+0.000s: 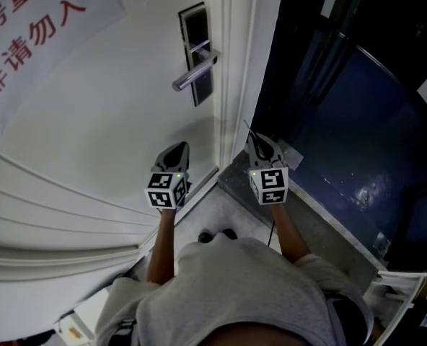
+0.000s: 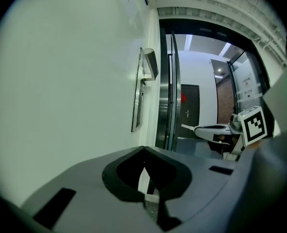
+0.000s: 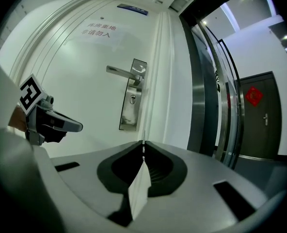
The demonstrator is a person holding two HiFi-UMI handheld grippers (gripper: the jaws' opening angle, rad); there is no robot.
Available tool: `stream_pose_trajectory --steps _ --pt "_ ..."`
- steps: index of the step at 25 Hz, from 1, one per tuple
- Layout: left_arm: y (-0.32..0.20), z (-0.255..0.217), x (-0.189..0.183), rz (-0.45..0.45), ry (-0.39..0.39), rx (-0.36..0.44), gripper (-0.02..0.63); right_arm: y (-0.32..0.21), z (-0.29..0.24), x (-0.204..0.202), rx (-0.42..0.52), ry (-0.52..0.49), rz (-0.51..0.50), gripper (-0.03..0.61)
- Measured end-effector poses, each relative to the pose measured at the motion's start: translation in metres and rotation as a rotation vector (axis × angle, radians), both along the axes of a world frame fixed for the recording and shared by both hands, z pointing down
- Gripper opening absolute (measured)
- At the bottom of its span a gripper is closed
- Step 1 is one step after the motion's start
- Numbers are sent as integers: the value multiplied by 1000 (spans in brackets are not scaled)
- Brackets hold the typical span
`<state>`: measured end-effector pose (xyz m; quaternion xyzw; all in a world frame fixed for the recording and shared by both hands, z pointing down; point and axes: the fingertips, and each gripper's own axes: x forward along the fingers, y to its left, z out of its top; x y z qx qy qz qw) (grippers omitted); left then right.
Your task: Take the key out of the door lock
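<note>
step: approach; key unseen | left gripper [image 2: 144,150], right gripper [image 3: 143,144]: fingers together, empty | next: reach silver door lock plate [image 3: 132,105], fingers parted

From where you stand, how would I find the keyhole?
Look at the white door, near its right edge, where a tall silver plate is fixed. A lever handle juts left from its top; the keyhole is the small dark spot just below that lever.
</note>
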<state>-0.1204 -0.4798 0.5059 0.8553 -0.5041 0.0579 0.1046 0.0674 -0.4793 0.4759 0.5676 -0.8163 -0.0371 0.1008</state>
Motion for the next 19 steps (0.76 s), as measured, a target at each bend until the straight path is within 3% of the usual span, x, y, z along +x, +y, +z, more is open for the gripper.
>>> stream_pose_trajectory --steps 19 --pt "-6 10 -5 4 -5 -4 18 -11 0 -10 -1 16 -1 29"
